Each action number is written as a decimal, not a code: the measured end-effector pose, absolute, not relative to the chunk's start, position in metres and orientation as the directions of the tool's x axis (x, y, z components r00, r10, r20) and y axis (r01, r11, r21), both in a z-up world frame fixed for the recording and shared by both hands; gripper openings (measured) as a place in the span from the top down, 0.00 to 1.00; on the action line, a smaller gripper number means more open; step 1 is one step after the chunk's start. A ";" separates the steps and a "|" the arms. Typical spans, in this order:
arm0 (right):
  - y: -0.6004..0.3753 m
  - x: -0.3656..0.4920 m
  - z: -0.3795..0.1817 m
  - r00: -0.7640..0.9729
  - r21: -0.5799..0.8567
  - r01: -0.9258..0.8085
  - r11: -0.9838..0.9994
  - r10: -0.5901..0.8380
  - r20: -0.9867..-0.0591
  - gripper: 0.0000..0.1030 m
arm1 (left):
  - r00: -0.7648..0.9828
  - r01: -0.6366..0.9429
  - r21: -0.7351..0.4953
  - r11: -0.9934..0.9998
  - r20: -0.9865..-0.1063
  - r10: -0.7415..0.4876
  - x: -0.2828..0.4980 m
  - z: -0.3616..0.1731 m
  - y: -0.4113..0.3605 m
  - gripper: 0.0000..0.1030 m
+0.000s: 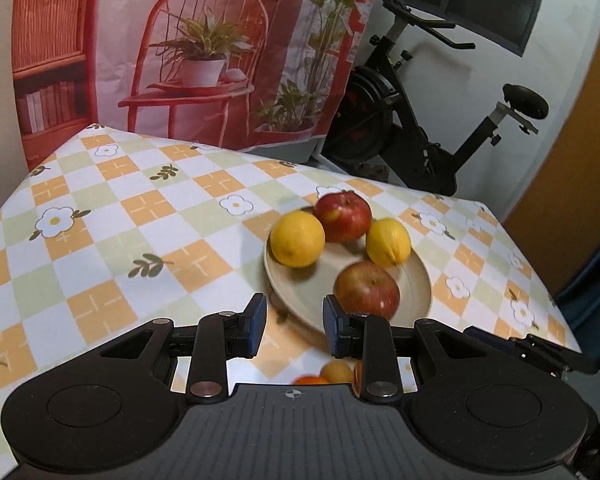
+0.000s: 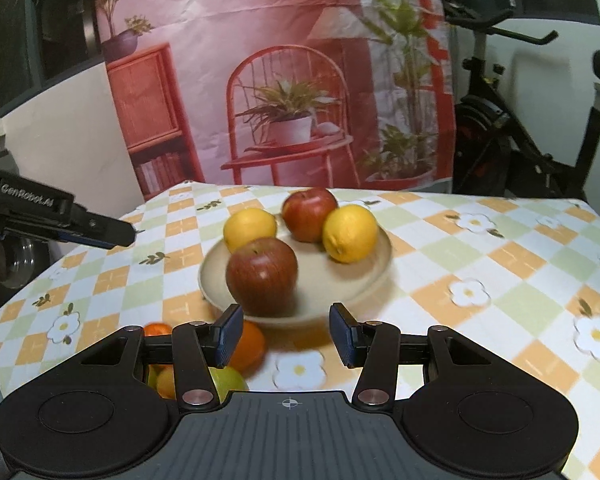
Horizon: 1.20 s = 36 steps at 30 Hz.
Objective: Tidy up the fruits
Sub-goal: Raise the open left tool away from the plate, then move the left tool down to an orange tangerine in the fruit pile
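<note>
A beige plate (image 1: 420, 280) (image 2: 376, 268) on the checked tablecloth holds two red apples (image 1: 343, 216) (image 1: 366, 288) and two yellow citrus fruits (image 1: 297, 239) (image 1: 388, 241). My left gripper (image 1: 295, 326) hovers just short of the plate's near rim, jaws a narrow gap apart with nothing between them. My right gripper (image 2: 286, 334) stands open and empty in front of the nearest apple (image 2: 262, 274). An orange (image 2: 250, 344), a mandarin (image 2: 158, 329) and a greenish fruit (image 2: 228, 380) lie loose on the cloth under its left finger.
The table's far and right edges drop off toward an exercise bike (image 1: 400, 120) and a printed backdrop (image 2: 292, 80). The left gripper's body (image 2: 60, 216) reaches in from the left of the right wrist view. Bare cloth (image 1: 100, 220) spreads left of the plate.
</note>
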State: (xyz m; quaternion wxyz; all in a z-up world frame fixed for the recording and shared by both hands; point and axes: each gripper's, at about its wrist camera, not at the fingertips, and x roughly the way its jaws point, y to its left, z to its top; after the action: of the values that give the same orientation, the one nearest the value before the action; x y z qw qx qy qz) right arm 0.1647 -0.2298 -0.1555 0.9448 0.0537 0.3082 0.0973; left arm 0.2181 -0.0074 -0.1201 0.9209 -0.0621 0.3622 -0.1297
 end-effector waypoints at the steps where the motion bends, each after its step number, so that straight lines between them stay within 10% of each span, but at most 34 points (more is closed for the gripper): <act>1: -0.233 0.161 -0.158 0.793 0.164 -0.147 0.975 0.215 -0.570 0.57 | 0.704 0.192 -0.208 0.959 -0.652 -0.282 0.215 -0.122 -0.007 0.69; 36: -0.244 0.132 -0.184 0.755 0.181 -0.256 0.950 0.313 -0.576 0.57 | 0.738 0.086 -0.188 0.978 -0.647 -0.190 0.180 -0.147 -0.005 0.69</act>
State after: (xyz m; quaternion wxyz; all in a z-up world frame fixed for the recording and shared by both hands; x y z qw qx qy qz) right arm 0.1323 -0.2438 -0.1836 0.9356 0.0453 0.3154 0.1521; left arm 0.1800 -0.0046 -0.1469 0.9294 -0.0730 0.3540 -0.0742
